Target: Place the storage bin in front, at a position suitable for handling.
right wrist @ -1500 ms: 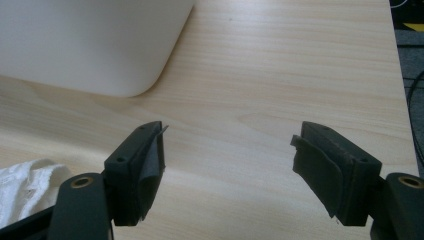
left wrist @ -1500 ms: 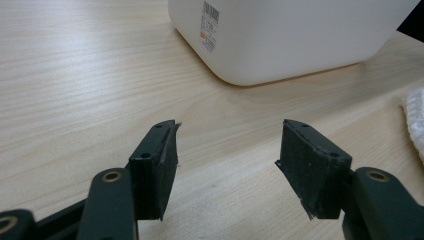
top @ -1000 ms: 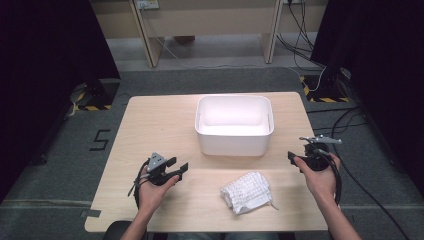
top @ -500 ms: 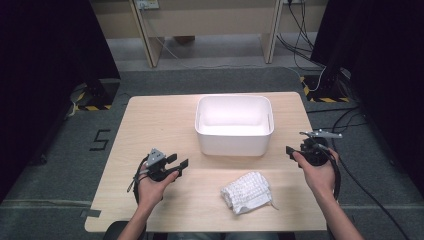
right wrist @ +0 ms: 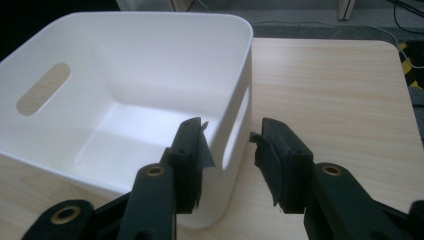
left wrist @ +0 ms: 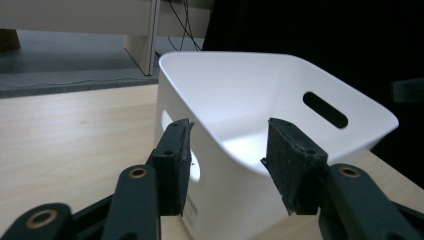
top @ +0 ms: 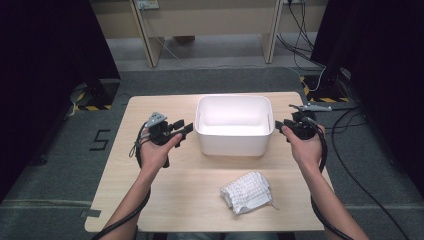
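Two hand-held grippers flank a white, round-cornered plastic tub (top: 233,125) that stands upright in the far middle of the pale wooden table (top: 120,165), its open mouth facing up and its long axis running left to right across the table in the high view. At the left, the left gripper (top: 182,129) hovers just beside the tub's left short wall; its jaws have just been closing, and in the left gripper view they straddle the rim of that wall above an oval handle slot, one pad outside and one over the hollow, with a gap showing on both sides, so they stand open and press on nothing. On the floor left of the table a black figure 5 (top: 100,140) is marked. On the near part of the table, well apart from the tub and both grippers, lies a crumpled white cloth with a fine dotted pattern (top: 247,192). At the right, the right gripper (top: 279,126) sits at the tub's right short wall; its jaws have also just been closing, and in the right gripper view that wall with its handle slot stands between the two pads, which are near it but apart from it, so these jaws are open too. No brand or label can be read on the tub.
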`<control>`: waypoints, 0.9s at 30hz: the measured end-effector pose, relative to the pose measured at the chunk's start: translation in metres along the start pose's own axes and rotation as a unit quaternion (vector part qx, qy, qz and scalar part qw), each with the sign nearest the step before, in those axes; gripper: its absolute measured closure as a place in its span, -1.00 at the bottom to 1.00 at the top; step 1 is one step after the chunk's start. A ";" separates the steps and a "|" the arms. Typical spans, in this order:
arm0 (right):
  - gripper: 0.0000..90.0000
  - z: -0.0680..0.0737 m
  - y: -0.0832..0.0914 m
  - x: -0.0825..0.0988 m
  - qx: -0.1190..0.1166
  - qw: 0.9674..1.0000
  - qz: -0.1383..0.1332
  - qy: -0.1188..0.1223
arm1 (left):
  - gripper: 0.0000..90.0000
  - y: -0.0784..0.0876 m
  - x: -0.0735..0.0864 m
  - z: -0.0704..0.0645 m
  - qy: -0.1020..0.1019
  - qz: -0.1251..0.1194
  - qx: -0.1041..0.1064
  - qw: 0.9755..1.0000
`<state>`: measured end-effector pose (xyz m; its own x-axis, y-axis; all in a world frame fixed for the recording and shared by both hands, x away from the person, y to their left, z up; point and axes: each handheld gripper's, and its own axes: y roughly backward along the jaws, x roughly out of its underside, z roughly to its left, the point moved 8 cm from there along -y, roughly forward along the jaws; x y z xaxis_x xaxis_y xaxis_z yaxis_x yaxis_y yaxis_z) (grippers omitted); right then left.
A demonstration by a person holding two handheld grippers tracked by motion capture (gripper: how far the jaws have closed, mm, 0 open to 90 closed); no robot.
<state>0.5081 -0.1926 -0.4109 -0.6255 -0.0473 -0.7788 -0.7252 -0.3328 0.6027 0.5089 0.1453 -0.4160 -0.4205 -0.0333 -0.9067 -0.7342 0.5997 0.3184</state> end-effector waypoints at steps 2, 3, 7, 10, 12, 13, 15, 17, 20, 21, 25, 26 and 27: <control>0.38 0.002 -0.005 -0.004 0.001 1.000 0.001 -0.002 | 0.19 -0.006 -0.004 0.000 0.006 0.004 0.001 1.000; 0.38 0.003 -0.007 -0.005 0.003 1.000 0.003 -0.002 | 0.21 -0.006 -0.004 0.000 0.006 0.004 0.001 1.000; 0.43 0.006 -0.023 -0.002 0.009 0.999 0.031 -0.004 | 0.24 -0.026 -0.007 0.006 0.014 0.034 -0.019 0.999; 0.58 0.008 -0.033 0.001 0.013 0.999 0.049 -0.006 | 0.23 -0.033 -0.004 0.011 0.029 0.053 -0.031 0.998; 0.67 0.010 -0.038 0.002 0.009 0.998 0.062 -0.011 | 0.24 -0.037 -0.002 0.013 0.030 0.061 -0.037 0.997; 0.69 0.010 -0.040 0.003 0.014 0.997 0.069 -0.013 | 0.25 -0.039 -0.001 0.013 0.031 0.063 -0.035 0.997; 0.71 0.010 -0.042 0.003 0.022 0.997 0.071 -0.009 | 0.31 -0.041 0.001 0.013 0.023 0.071 -0.041 0.996; 0.72 0.012 -0.041 0.003 0.022 0.997 0.075 -0.011 | 0.38 -0.042 0.004 0.015 0.015 0.076 -0.048 0.996; 0.72 0.016 -0.042 0.003 0.018 0.997 0.073 -0.008 | 0.46 -0.039 0.005 0.016 0.008 0.081 -0.056 0.995; 0.72 0.018 -0.043 0.003 0.017 0.997 0.074 -0.005 | 0.48 -0.038 0.006 0.017 0.005 0.081 -0.058 0.995; 0.71 0.033 -0.048 0.002 0.009 0.997 0.077 0.008 | 0.55 -0.028 0.007 0.023 -0.011 0.087 -0.078 0.993; 0.71 0.037 -0.049 0.003 0.009 0.997 0.077 0.015 | 0.55 -0.025 0.008 0.026 -0.010 0.085 -0.080 0.993; 0.70 0.042 -0.050 0.003 0.007 0.997 0.076 0.019 | 0.57 -0.020 0.009 0.029 -0.007 0.085 -0.083 0.993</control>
<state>0.5308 -0.1367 -0.4361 -0.7178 -0.1324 -0.6835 -0.6264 -0.3056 0.7171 0.5355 0.1563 -0.4386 -0.5396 0.0692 -0.8391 -0.7313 0.4553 0.5078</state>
